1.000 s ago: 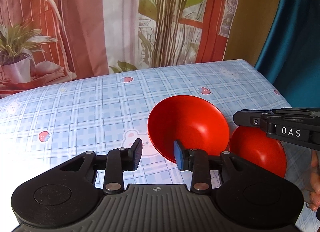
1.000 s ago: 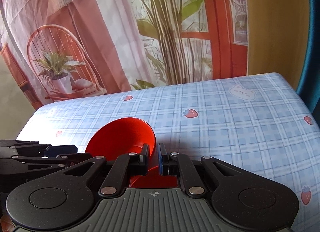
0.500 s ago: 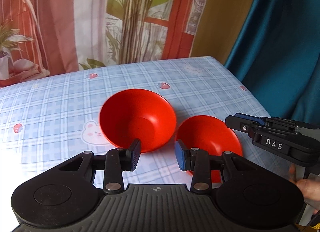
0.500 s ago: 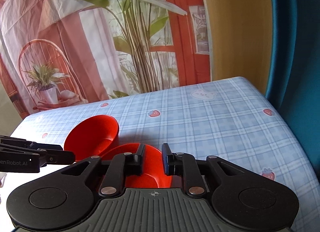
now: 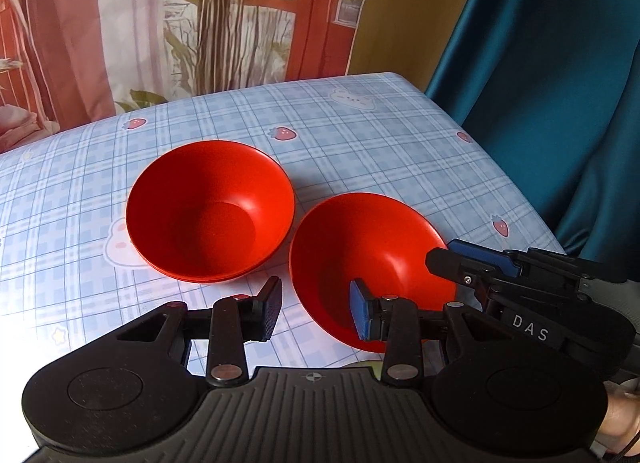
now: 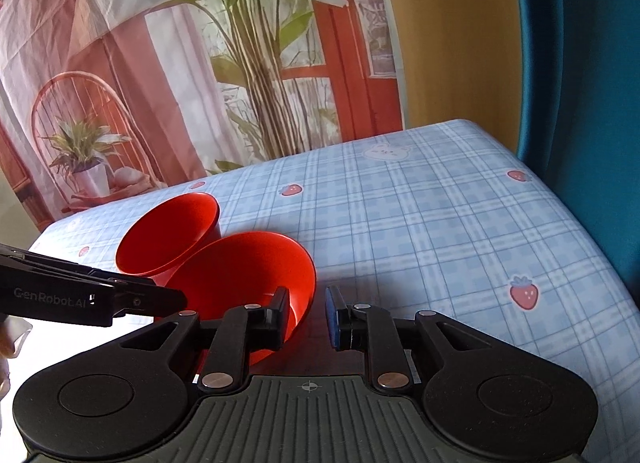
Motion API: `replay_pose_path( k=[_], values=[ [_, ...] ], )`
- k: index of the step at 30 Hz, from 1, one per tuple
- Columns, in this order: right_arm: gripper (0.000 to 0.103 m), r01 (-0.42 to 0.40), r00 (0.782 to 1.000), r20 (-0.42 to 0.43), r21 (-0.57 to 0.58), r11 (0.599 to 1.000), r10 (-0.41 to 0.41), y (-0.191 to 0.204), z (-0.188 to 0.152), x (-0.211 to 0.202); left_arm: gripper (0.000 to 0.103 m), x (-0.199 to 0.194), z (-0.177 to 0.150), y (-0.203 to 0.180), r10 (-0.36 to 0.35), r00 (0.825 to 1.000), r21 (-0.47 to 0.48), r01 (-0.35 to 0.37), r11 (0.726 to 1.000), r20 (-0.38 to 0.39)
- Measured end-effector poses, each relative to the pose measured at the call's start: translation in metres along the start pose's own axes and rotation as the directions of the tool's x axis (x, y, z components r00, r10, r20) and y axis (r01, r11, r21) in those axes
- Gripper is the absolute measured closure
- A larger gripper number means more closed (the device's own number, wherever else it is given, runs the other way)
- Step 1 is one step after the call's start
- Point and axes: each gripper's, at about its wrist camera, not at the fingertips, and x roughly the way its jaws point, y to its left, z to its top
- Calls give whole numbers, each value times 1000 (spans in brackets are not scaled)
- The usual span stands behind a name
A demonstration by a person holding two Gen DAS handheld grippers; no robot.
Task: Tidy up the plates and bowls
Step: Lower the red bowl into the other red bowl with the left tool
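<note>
Two red bowls on the checked cloth (image 5: pixel 360 135), side by side, unstacked; near bowl (image 5: pixel 372 263) right, far bowl (image 5: pixel 210 219) left. Left gripper (image 5: pixel 316 309) spread, empty, low by the near bowl's rim; right gripper (image 6: pixel 306 313) spread, straddling that bowl's right rim, not pinching. Judged: nesting not done; no plates visible.

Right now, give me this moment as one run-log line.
left gripper: open, empty | right gripper: open, straddling near bowl rim | far bowl: on tablecloth | bowls unstacked
</note>
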Motion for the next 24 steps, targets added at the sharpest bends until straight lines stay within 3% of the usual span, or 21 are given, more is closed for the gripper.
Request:
replay_pose_path(
  k=[7,14,24],
  values=[
    [85,-18,1000,-2,46,999,18,-3,-6,-1,72,7,-2,-7,-3,1000,26,4,1000,-19],
    [87,-20,1000,20,50,999,19,-6,-3,-9,73,5,-2,-10,-11,1000,32,11,999,-8],
    [87,-31,995,92,26,999,28,5,18,-21,73,-20,8,-15,23,996,49,-27,998,89]
  ],
)
